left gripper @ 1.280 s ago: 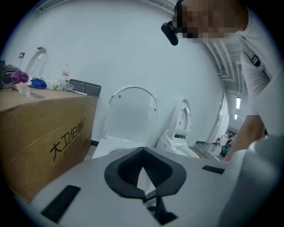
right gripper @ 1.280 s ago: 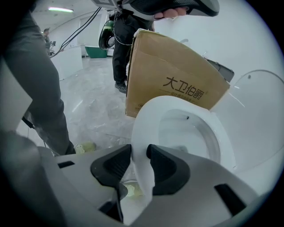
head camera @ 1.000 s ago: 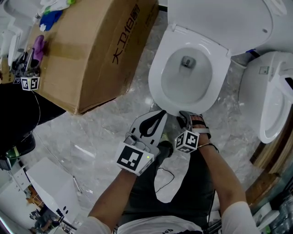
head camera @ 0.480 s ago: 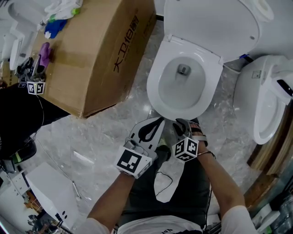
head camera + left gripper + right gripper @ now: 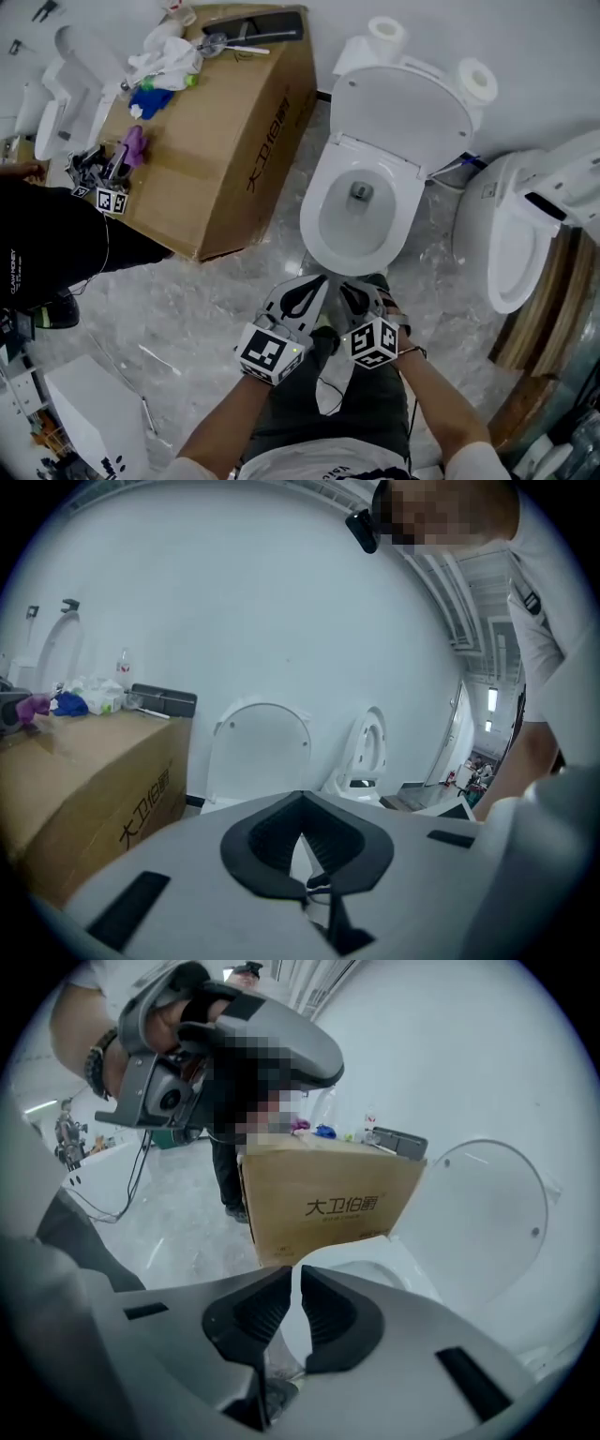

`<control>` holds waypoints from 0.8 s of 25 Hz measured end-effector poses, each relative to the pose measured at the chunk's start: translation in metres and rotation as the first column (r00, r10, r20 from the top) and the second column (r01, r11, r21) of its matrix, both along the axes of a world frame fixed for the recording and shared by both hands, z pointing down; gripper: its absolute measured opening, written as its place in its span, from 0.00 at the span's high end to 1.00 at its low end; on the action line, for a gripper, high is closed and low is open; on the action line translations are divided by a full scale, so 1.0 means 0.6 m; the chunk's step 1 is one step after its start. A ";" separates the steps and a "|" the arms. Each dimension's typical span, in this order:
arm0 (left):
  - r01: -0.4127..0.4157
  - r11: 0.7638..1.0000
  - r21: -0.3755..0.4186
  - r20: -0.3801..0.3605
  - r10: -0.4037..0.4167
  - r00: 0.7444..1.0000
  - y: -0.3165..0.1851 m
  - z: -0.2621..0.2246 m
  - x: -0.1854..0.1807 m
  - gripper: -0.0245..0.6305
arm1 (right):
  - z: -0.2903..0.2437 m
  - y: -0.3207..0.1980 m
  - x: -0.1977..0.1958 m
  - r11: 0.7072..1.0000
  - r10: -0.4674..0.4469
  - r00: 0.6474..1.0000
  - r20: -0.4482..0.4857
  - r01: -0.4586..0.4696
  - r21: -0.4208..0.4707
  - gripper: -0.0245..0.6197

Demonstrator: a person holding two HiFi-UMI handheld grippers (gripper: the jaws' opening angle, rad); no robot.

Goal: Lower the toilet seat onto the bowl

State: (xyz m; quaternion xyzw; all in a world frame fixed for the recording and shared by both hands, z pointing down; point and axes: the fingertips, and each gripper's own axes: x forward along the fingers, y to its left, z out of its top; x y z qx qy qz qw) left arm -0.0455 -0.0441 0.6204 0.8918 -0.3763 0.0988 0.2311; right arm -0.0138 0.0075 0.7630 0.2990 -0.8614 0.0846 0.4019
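Marble floor (image 5: pixel 206 300); seat (image 5: pixel 403 112) stands raised at 12 o'clock, both grippers well apart from it.
Left gripper (image 5: pixel 322 279) is clenched, empty; right gripper (image 5: pixel 361 287) is closing on nothing; better to hook the seat's top edge and ease it slowly onto the bowl (image 5: pixel 317 234), not let it drop.

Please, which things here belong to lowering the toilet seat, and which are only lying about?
For the job:
- white oval toilet seat cover, standing raised
- white ceramic toilet bowl below it
- left hand-held gripper, shut
- right hand-held gripper, jaws closing, nothing between

Lying about:
- brown cardboard box
- white crumpled cloth on it
- two white paper rolls
- second white toilet at right
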 end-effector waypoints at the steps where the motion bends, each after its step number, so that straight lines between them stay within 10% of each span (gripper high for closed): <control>1: -0.002 1.000 0.006 0.000 0.002 1.000 0.002 -0.018 0.000 0.95 | -0.028 -0.002 -0.001 1.000 0.012 1.000 0.017 -0.012 0.004 0.90; 20: -0.085 0.987 0.138 -0.016 0.088 0.996 0.034 -0.336 0.012 0.95 | -0.488 -0.054 -0.006 0.949 0.221 0.921 0.321 -0.278 0.146 0.92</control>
